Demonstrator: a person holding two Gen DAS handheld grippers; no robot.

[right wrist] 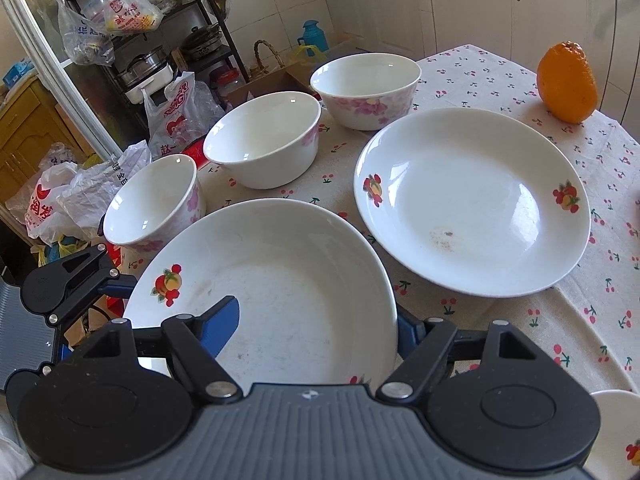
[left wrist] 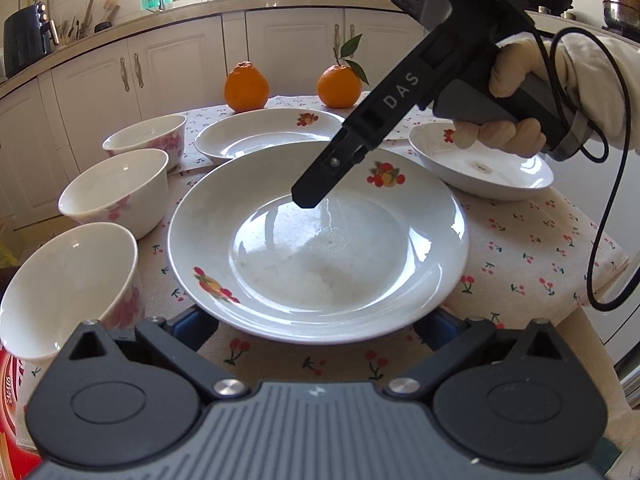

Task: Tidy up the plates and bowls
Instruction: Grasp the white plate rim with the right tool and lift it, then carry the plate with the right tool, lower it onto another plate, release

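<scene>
The near plate (left wrist: 320, 240) sat at the desk's (left wrist: 540, 248) front edge, lifted between both tongs. The left tongs (left wrist: 316, 330) spread wide beneath its near rim, whether clamped I cannot tell. The right tongs (right wrist: 316, 328) gripped its rim, one blue finger (right wrist: 224, 326) lying inside. It was white, glossy, with fruit decals.

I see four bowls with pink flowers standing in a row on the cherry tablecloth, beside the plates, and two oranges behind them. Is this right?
Not quite: there are three bowls, not four. The right wrist view shows the near bowl, the middle bowl and the far bowl in a row on the cherry tablecloth, beside the plates. The two oranges show in the left wrist view.
</scene>
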